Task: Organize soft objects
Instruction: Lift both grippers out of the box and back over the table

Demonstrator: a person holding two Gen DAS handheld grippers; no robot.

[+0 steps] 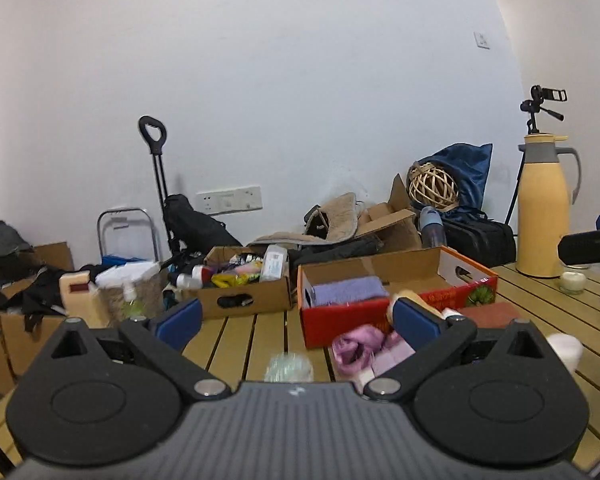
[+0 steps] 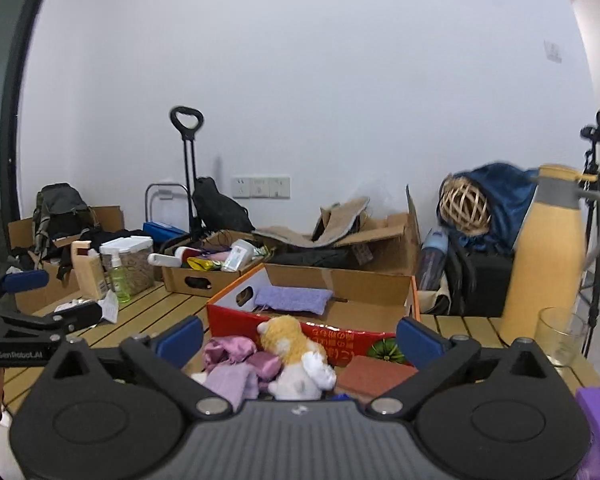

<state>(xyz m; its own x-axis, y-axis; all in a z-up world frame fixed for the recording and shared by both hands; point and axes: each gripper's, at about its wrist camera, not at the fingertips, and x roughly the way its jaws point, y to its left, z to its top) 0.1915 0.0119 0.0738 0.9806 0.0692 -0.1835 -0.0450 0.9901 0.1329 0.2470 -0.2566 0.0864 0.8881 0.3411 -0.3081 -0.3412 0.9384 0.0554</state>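
Slatted wooden table (image 2: 152,312) carries a red box (image 2: 332,340) holding a lavender towel (image 2: 290,299); before it lie pink cloths (image 2: 236,360) and a plush cat (image 2: 296,356), their lower parts hidden behind the right gripper (image 2: 300,338), jaws spread, empty. Left gripper (image 1: 296,316) likewise gapes over a blurred, unidentifiable clear ball (image 1: 288,368). A yellow jug (image 1: 544,204) stands near the far edge
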